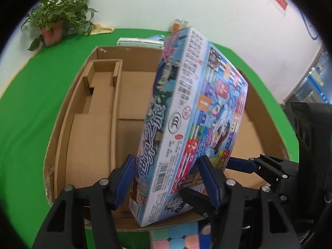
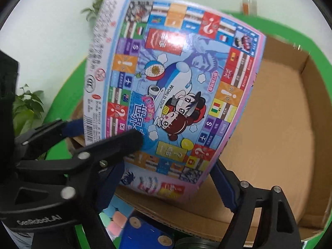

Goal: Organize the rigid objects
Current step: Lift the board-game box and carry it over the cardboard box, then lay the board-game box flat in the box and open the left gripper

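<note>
A colourful board game box (image 1: 186,108) (image 2: 172,87) stands tilted over the near rim of an open cardboard carton (image 1: 68,108) (image 2: 307,83). My left gripper (image 1: 166,159) is shut across the box's thickness, one blue pad on each broad face. In the right wrist view the left gripper's fingers (image 2: 124,140) clamp the box's left edge. My right gripper (image 2: 168,172) straddles the box's lower right corner. One of its fingers (image 2: 224,186) lies along the pink side edge, the other sits by the bottom end. Whether those pads press is not visible.
The carton holds a cardboard divider (image 1: 115,103) at its left and lies on green cloth (image 1: 31,124). Pastel cube blocks (image 1: 176,238) sit just in front of it. A potted plant (image 1: 54,20), small boxes (image 1: 139,41) and a jar (image 1: 179,23) stand behind.
</note>
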{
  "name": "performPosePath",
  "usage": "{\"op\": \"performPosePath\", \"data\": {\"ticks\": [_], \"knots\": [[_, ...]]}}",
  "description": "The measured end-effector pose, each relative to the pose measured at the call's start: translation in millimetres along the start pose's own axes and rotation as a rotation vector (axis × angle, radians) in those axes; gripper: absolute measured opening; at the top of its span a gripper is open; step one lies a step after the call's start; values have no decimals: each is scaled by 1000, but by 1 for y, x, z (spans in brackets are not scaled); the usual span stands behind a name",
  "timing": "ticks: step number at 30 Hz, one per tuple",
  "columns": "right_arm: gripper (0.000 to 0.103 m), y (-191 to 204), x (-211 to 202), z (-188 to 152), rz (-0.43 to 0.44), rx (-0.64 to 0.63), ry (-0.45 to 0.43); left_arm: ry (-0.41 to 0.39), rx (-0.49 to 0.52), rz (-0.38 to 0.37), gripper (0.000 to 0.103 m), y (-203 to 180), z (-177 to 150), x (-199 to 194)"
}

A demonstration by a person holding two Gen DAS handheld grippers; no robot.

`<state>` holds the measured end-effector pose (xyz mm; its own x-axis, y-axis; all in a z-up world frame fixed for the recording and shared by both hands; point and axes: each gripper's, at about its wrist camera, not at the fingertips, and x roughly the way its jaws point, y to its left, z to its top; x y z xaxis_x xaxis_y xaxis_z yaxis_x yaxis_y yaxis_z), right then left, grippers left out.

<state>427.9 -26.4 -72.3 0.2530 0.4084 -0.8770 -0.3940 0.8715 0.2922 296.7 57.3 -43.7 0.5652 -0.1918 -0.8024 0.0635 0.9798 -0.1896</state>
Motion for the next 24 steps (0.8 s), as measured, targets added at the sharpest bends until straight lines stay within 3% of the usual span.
{"op": "performPosePath", "data": {"ticks": [3, 5, 6, 9, 10, 12, 17, 18, 20, 21, 22, 24], "knots": [[77, -5, 4, 11, -2, -3, 18, -2, -19, 19, 54, 3, -3, -3], [71, -7, 10, 20, -7, -2, 36, -13, 1, 66, 36, 2, -4, -8], [69, -11, 9, 12, -7, 8, 47, -13, 18, 97, 34, -1, -5, -10], [67, -21, 17, 12, 19, 39, 74, 2, 17, 91, 33, 3, -6, -10], [55, -24, 20, 12, 24, 46, 88, -2, 15, 39, 27, 4, -8, -13], [55, -26, 31, 17, 21, 57, 127, -8, 19, 33, 27, 4, -7, -17], [55, -23, 24, 17, 40, 54, 100, -72, 37, 75, 27, 6, -15, -36], [57, -21, 10, -5, 50, 57, 75, -83, 42, 84, 27, 6, -20, -42], [78, -34, -21, -16, 30, 59, -6, -91, 46, 84, 27, 9, -23, -41], [97, -36, -40, -27, 17, 65, -68, -88, 45, 86, 27, 9, -30, -43], [102, -38, -62, -37, -10, 71, -133, -86, 46, 82, 27, 9, -33, -43], [103, -44, -105, -60, -100, 86, -262, -100, 48, 71, 27, 7, -41, -47]]}}
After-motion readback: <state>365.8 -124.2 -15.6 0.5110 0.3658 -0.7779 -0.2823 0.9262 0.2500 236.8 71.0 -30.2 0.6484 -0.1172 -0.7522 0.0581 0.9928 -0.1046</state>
